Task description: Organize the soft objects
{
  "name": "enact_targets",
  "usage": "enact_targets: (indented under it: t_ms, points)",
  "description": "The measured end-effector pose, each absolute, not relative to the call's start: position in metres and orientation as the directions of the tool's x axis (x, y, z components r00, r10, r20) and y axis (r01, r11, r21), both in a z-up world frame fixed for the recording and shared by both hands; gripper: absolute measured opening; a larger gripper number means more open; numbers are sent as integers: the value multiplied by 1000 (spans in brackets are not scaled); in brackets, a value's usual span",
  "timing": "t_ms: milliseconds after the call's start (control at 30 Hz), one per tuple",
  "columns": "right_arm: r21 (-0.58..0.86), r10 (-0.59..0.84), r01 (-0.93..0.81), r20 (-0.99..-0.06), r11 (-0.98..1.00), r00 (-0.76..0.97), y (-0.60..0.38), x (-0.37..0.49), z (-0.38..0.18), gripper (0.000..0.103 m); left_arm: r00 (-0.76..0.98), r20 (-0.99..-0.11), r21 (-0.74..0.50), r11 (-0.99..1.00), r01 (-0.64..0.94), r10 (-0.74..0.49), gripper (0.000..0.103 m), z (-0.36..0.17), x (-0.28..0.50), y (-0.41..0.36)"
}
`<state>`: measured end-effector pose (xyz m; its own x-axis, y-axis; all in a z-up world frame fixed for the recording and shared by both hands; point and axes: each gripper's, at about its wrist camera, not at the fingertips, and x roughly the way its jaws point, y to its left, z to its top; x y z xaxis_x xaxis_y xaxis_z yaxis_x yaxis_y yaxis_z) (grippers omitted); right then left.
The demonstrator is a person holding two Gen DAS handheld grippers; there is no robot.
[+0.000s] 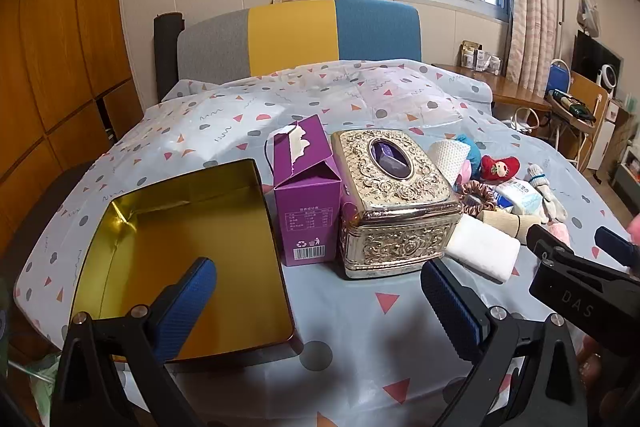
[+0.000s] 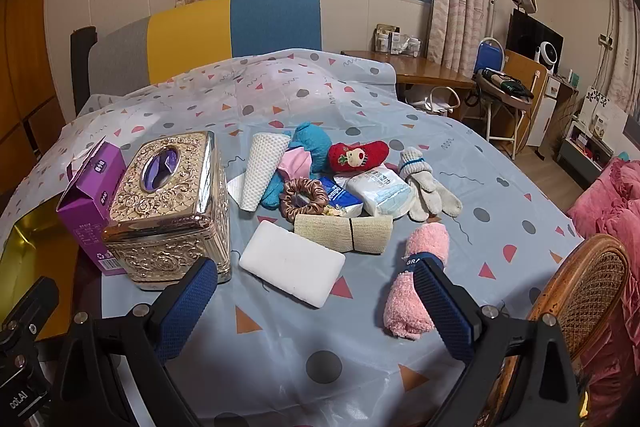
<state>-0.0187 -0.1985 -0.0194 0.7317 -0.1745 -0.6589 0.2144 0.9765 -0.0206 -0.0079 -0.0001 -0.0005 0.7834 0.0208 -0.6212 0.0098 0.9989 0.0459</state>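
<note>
Gripper state, right unit [image 2: 316, 301]: jaws spread wide, nothing between the pads; the unit hovers over the patterned tablecloth [image 2: 280, 339]. At 1 o'clock of the gap, just beside the right pad, lies a rolled pink fluffy towel [image 2: 420, 259]; at 12 o'clock lies a white sponge block [image 2: 292, 269], apart from both pads. Beyond the sponge, a beige bandage roll [image 2: 344, 229] lies crosswise; behind it sit a brown scrunchie [image 2: 302, 197], a tissue pack [image 2: 382, 193], knit gloves [image 2: 426, 183], a red plush sock [image 2: 358, 155], a blue cloth [image 2: 312, 143] and a white waffle cloth [image 2: 262, 169], clustered and touching. At 11 o'clock stands an ornate gold tissue box [image 2: 172, 203], touching a purple carton [image 2: 90, 183] at its left.

Left gripper [image 1: 320, 307]: jaws likewise wide, holding nothing; its left pad overlaps an open gold tin [image 1: 180, 251] at 10 o'clock; purple carton [image 1: 306, 195] and gold tissue box [image 1: 394, 203] stand at 12 o'clock; the sponge [image 1: 482, 251] lies at 2 o'clock.
</note>
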Motion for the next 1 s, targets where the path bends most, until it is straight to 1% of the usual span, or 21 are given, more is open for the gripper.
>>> enact_targets:
  t_ms: [1000]
  points:
    - [-21, -187, 226, -636, 974, 749, -206, -22, -8, 101, 778, -628, 49, 998, 31, 7, 103, -1, -12, -4]
